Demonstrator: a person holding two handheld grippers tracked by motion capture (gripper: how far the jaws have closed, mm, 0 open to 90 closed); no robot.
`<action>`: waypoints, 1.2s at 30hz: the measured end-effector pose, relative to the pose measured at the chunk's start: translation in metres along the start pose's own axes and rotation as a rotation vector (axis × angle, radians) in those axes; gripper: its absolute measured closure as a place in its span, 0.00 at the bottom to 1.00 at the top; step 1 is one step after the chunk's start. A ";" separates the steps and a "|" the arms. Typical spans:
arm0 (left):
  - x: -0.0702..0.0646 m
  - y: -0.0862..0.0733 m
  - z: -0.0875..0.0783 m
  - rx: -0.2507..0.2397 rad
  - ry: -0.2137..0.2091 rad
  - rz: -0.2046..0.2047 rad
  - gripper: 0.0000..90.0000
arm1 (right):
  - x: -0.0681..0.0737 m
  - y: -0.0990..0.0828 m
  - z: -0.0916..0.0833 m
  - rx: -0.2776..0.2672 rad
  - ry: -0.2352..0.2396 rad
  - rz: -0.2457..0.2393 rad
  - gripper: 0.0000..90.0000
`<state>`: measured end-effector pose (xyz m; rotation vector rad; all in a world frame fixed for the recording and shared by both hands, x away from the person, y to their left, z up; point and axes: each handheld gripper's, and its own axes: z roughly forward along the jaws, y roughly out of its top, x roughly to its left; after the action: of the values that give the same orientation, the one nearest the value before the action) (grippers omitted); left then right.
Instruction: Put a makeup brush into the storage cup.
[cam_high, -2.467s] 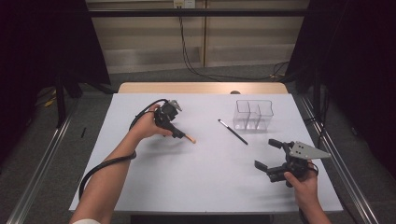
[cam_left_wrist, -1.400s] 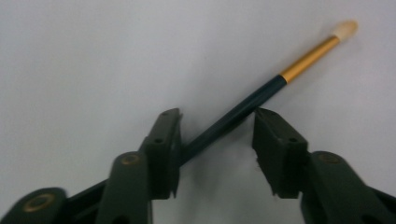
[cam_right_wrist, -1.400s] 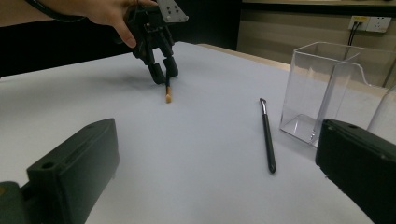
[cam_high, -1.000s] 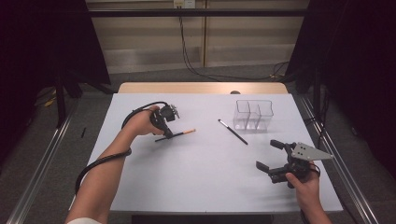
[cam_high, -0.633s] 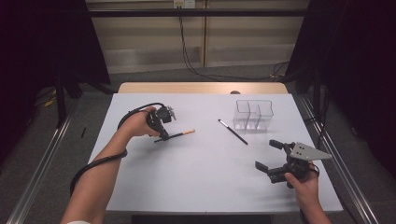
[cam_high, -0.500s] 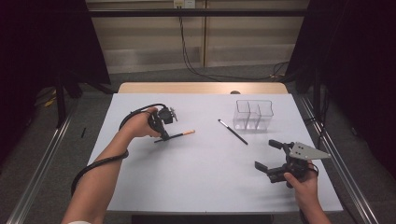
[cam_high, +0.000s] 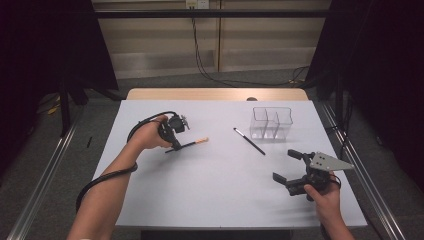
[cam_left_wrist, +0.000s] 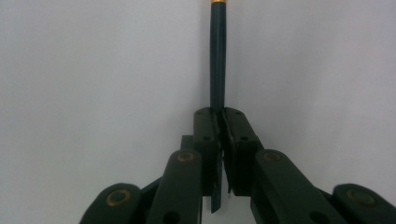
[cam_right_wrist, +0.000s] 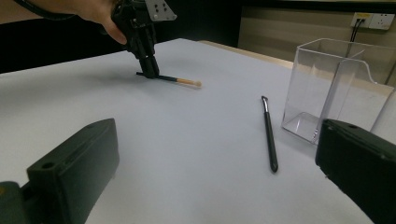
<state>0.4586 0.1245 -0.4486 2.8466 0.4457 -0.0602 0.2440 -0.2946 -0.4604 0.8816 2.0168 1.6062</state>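
My left gripper (cam_high: 175, 145) is shut on the dark handle of a makeup brush (cam_high: 190, 144), left of the table's middle. In the left gripper view the handle (cam_left_wrist: 217, 65) runs straight out from between the closed jaws of that gripper (cam_left_wrist: 220, 116), up to a gold ferrule. The brush's peach tip points right and lies low at the table surface. In the right gripper view the left gripper (cam_right_wrist: 150, 71) stands tip-down with this brush (cam_right_wrist: 180, 80) sticking out of it. My right gripper (cam_high: 286, 166) (cam_right_wrist: 219, 168) hovers near the front right, open wide, with nothing between its jaws.
A thin black brush (cam_high: 249, 141) (cam_right_wrist: 269, 135) lies on the white table (cam_high: 210, 200), just left of a clear compartmented organiser (cam_high: 271, 122) (cam_right_wrist: 327, 88) at the back right. The left gripper's cable (cam_high: 105, 175) loops along the forearm.
Since the earliest frame my left hand has drawn back to the left and the brush has swung from pointing down-right to nearly level. Over the last second nothing has moved.
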 end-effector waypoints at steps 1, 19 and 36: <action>-0.001 -0.001 0.000 -0.017 -0.002 -0.011 0.94 | 0.000 0.000 0.000 0.000 0.001 0.000 0.00; -0.010 -0.010 -0.010 -0.415 -0.036 -0.123 0.94 | 0.001 0.000 0.002 0.005 0.002 -0.005 0.00; -0.027 -0.019 -0.008 -0.645 -0.107 -0.133 0.94 | 0.001 0.001 0.003 0.003 0.001 -0.004 0.00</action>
<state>0.4272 0.1355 -0.4437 2.1700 0.5181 -0.0771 0.2451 -0.2913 -0.4603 0.8778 2.0209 1.6017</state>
